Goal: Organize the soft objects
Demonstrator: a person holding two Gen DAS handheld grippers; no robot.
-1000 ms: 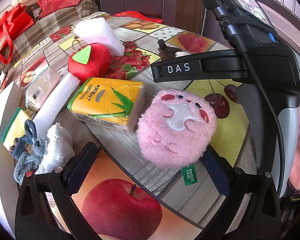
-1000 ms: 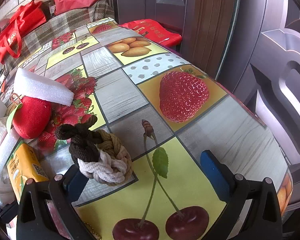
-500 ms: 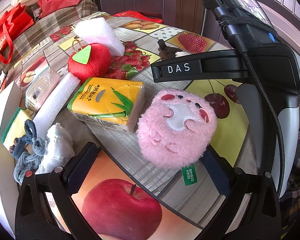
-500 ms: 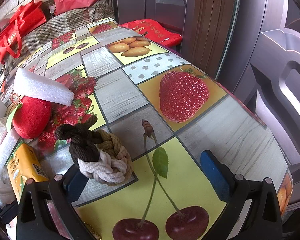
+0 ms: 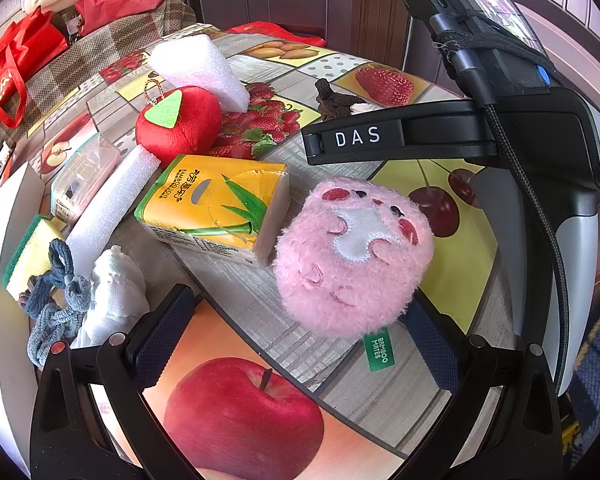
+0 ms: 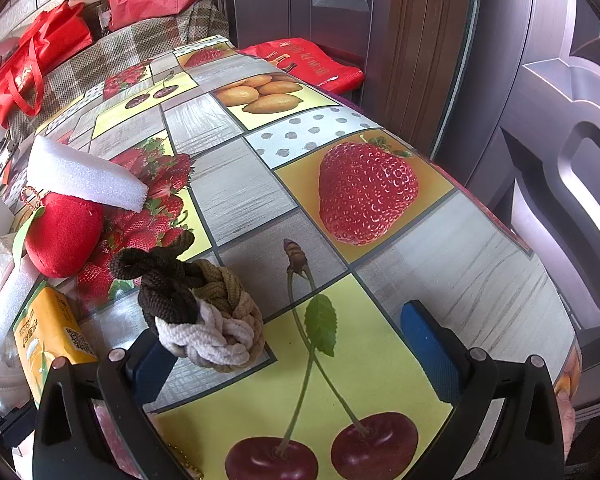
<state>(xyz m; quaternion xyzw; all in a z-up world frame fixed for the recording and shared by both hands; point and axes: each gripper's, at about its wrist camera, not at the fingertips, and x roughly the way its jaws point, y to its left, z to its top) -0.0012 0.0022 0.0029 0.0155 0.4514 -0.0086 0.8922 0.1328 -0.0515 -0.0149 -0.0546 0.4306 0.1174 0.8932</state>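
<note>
Your left tongs [image 5: 296, 332] stand wide apart and empty, the pink plush toy [image 5: 354, 256] resting on the desk [image 5: 260, 304] between the pads and touching neither clearly; your right tongs [image 6: 292, 344] are also apart, the braided rope knot [image 6: 198, 308] sitting just by the left pad. You seem to be lining up a pick, so next you would likely centre on the plush and close gently, since it will squash. Beyond it lie a yellow tissue pack [image 5: 216, 204] printed "BAMBOO LOVE", the plush's green tag [image 5: 378, 350] reading "BAMBOO MATES", and "DAS" on the other handle.
</note>
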